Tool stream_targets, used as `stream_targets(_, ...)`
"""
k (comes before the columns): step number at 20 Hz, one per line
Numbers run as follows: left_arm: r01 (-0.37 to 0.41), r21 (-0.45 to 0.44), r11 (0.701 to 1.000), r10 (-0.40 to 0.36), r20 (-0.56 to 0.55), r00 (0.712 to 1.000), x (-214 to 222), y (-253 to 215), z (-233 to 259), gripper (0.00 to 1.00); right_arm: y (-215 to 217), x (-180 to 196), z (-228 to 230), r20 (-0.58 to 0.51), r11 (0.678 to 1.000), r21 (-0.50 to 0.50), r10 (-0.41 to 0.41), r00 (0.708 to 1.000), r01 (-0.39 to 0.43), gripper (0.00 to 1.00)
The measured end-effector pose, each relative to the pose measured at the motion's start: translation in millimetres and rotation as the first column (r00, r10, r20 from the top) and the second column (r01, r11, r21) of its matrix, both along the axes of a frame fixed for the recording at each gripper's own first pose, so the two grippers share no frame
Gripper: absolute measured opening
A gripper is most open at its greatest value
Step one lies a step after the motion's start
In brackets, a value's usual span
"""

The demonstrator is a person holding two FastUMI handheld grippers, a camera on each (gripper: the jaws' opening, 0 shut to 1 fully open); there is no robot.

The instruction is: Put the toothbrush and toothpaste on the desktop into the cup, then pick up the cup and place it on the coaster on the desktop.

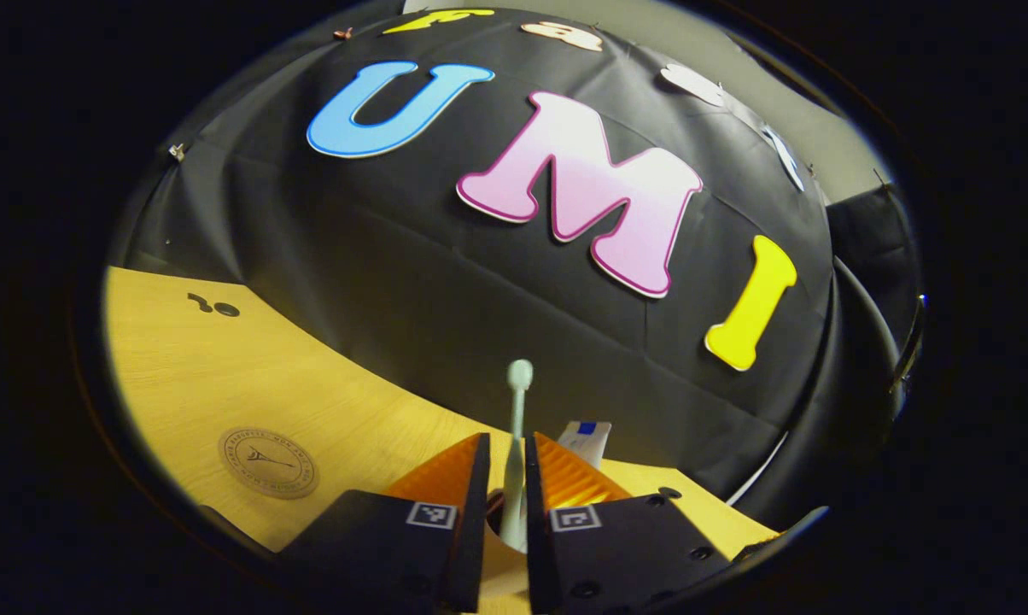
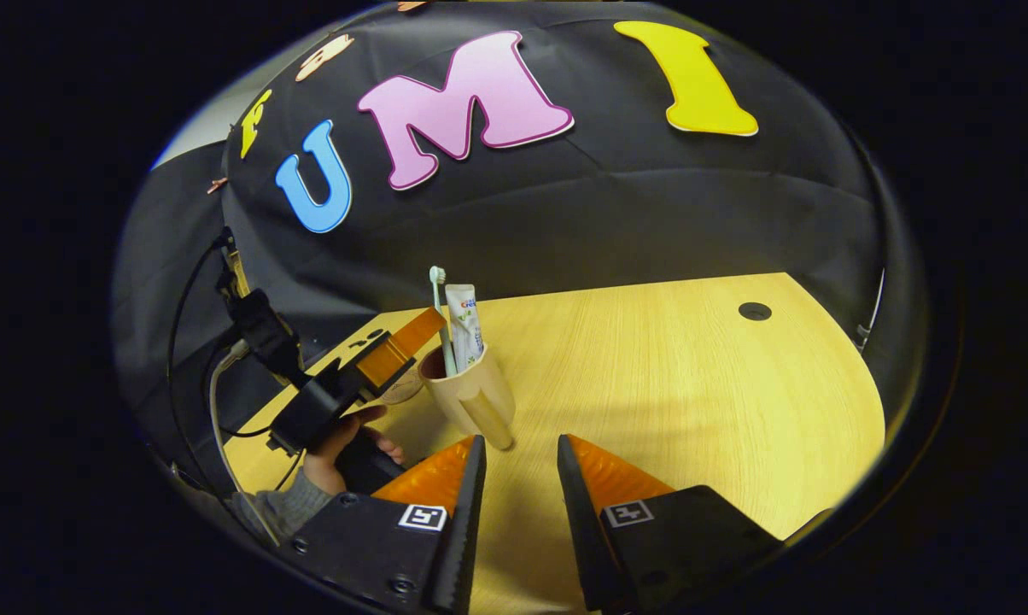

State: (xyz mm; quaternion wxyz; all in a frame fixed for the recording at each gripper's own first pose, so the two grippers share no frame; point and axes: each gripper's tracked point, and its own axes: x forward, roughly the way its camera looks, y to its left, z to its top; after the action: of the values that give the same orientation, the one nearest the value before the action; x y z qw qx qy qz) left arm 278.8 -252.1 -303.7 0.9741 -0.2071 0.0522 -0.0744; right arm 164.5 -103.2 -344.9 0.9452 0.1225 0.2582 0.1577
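Note:
A beige cup point(image 2: 473, 395) stands on the wooden table point(image 2: 693, 384) with a pale green toothbrush point(image 2: 439, 316) and a white toothpaste tube point(image 2: 464, 325) upright in it. My left gripper point(image 1: 507, 448) reaches over the cup's rim point(image 1: 499, 559). Its fingers stand close on either side of the toothbrush handle point(image 1: 516, 444), with a thin slit of room left. The toothpaste tube point(image 1: 586, 437) pokes up behind the right finger. From the right gripper view, the left gripper point(image 2: 424, 329) meets the cup from the left. My right gripper point(image 2: 514, 453) is open just in front of the cup, holding nothing. The round coaster point(image 1: 268, 463) lies on the table to the left.
A hand and grey sleeve point(image 2: 326, 465) hold the left gripper, with cables point(image 2: 215, 384) trailing behind it. The table has a dark cable hole point(image 2: 754, 311) at the far right and another point(image 1: 225, 309) at the far left. The black cloth wall runs along the table's back edge.

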Motion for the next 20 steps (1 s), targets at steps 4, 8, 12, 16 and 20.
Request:
stream_targets(4,0.039,-0.010,0.999,-0.040,-0.064,0.997,-36.7,9.6,-3.3,0.39,12.8,15.3,7.8,-0.065,0.992,-0.031,0.121,0.991,-0.123,0.44)
stream_targets(8,0.034,0.052,0.998,-0.026,-0.143,0.989,-85.4,45.4,-5.8,0.54,32.9,30.1,11.5,-0.148,0.956,-0.094,0.264,0.953,-0.279,0.52)
stream_targets(12,0.014,0.167,0.986,0.019,-0.194,0.981,-125.1,85.8,-9.4,0.71,50.6,36.2,-2.2,-0.246,0.916,-0.131,0.341,0.907,-0.380,0.69)
stream_targets(16,-0.024,0.264,0.964,0.093,-0.251,0.964,-163.6,133.0,-15.4,0.78,63.4,39.5,-25.6,-0.335,0.878,-0.179,0.370,0.867,-0.444,0.71)
stream_targets(20,-0.049,0.312,0.949,0.149,-0.304,0.941,-205.5,164.9,-13.9,0.78,74.5,45.2,-53.8,-0.423,0.847,-0.227,0.359,0.832,-0.481,0.74)
